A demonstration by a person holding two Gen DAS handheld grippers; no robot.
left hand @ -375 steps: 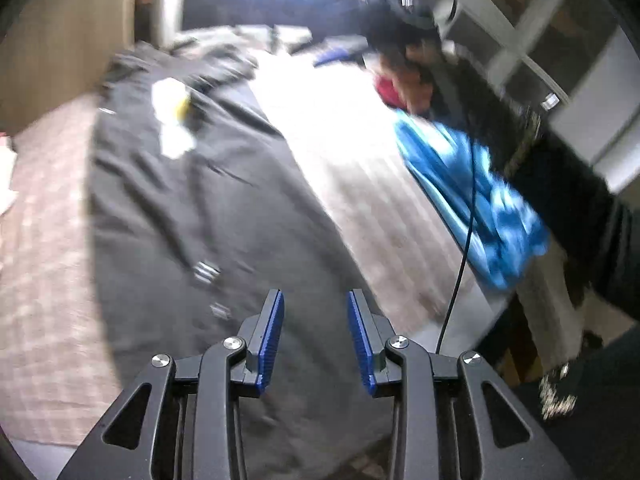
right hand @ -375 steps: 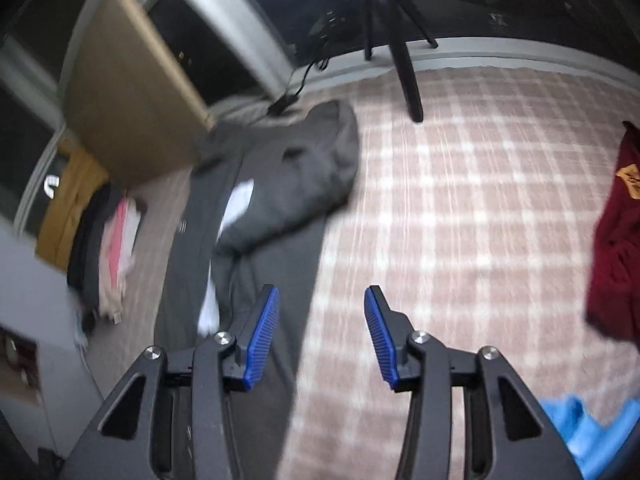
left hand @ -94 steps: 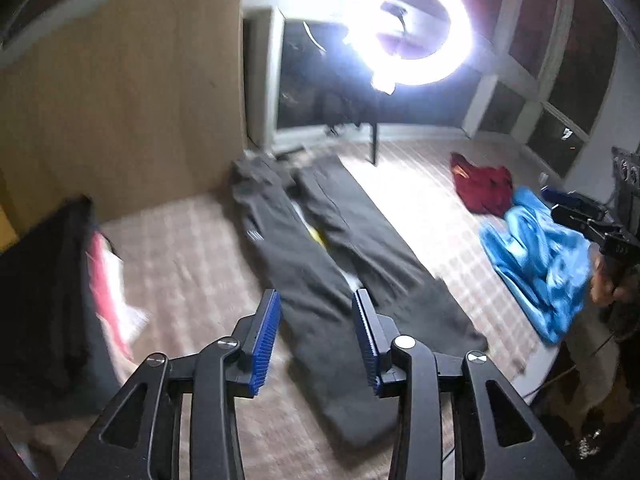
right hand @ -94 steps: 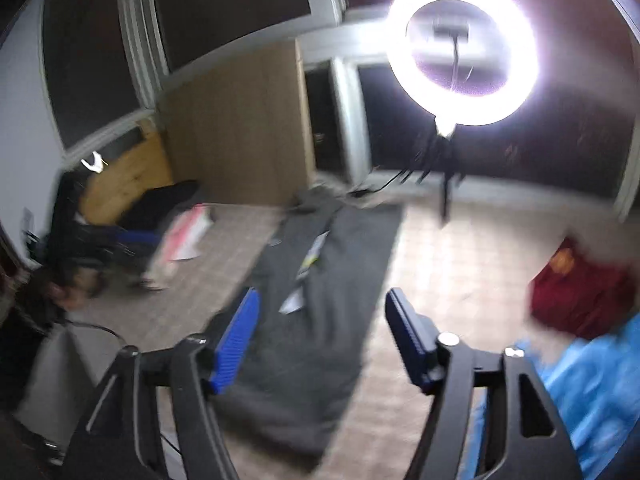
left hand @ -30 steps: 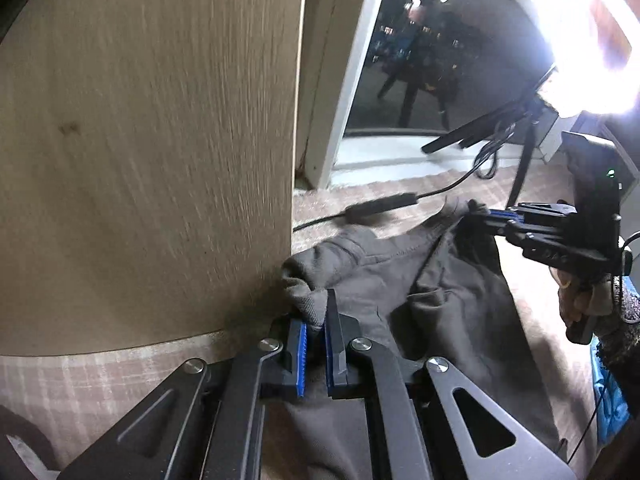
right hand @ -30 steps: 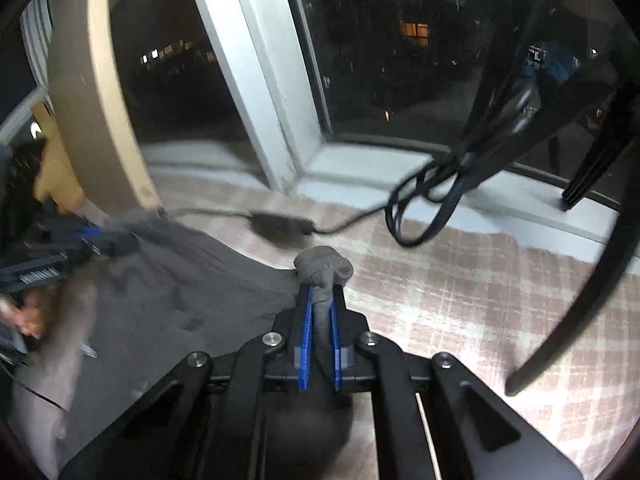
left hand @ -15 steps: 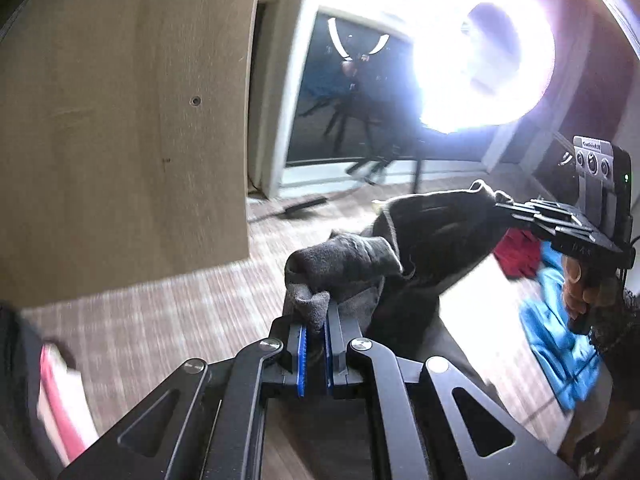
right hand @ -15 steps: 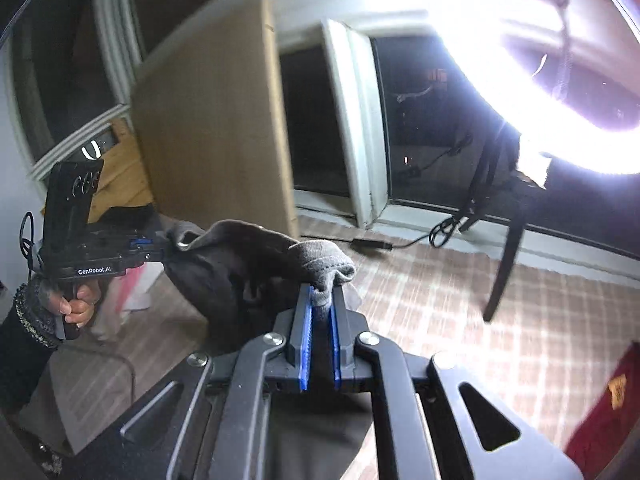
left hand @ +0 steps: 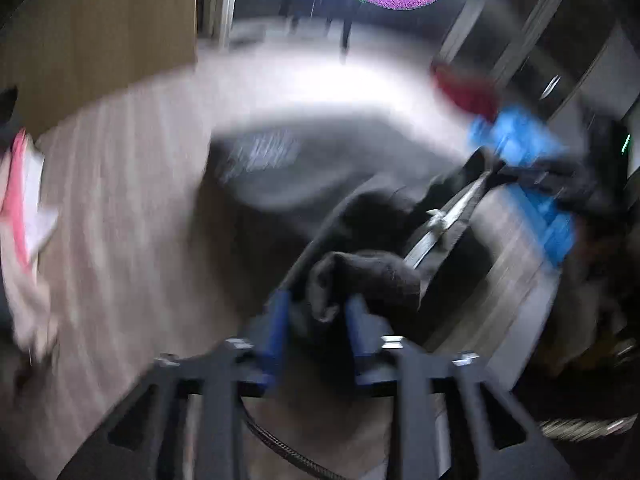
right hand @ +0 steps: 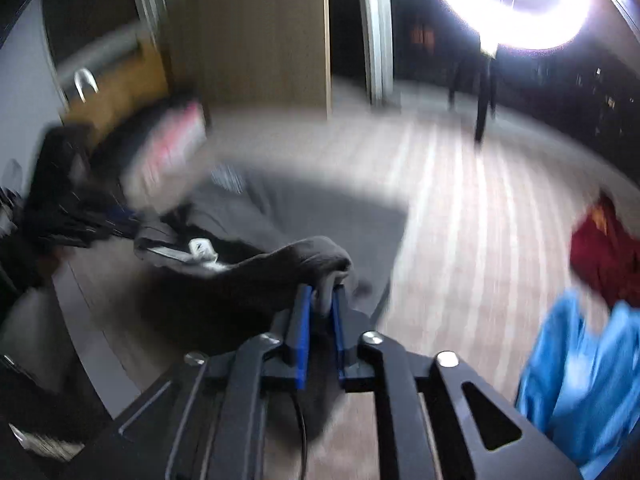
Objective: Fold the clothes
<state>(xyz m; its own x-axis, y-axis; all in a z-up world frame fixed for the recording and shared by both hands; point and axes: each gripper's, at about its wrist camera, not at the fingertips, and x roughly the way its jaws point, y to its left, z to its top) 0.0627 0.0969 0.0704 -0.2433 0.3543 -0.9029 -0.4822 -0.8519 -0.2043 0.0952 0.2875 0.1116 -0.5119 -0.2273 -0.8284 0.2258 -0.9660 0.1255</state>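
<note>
grey trousers (right hand: 280,276) | r gripper (right hand: 319,312) pinches hem | l gripper (left hand: 314,320) – parted, blurred

Dark grey trousers (right hand: 280,280), bunched waistband raised, legs spread on the floor.

Trousers (right hand: 280,216) on plaid mat (right hand: 460,208) (jersey (right hand: 600,252) to their right).

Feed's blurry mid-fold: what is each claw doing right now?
Left claw: open, dark grey trousers bunched loosely between its fingers.
Right claw: shut on the trousers.
</note>
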